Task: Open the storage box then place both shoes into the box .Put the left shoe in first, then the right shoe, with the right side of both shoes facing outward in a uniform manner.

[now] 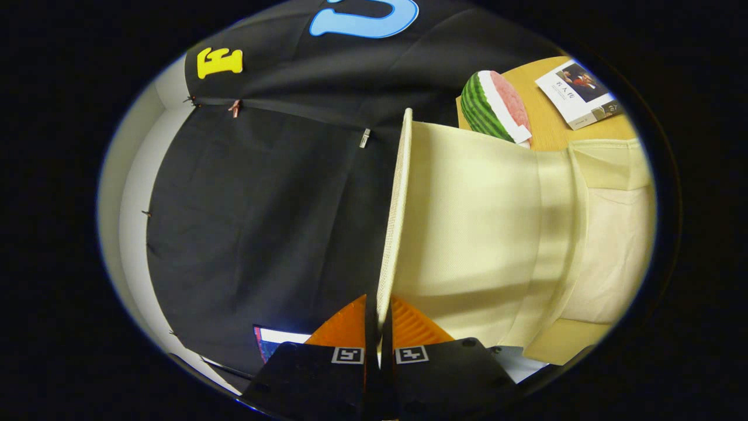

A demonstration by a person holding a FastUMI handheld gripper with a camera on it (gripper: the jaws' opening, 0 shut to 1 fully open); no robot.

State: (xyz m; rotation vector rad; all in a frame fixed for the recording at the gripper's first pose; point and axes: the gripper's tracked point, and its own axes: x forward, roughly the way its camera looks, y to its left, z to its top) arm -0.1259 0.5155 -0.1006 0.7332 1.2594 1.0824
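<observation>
My gripper (378,318) is shut on the thin edge of the cream fabric lid (397,222) of the storage box. The lid stands lifted, edge-on, running straight ahead from between my fingers. To its right spreads the lid's pale inner face (473,234), joined by a fold to the box body (613,257). The inside of the box is hidden from here.
Beyond the box, a watermelon-slice toy (494,106) and a small booklet (578,93) lie on a wooden tabletop (549,126). The black cloth wall (263,204) stands left of the lid, with a white wall (125,193) behind it.
</observation>
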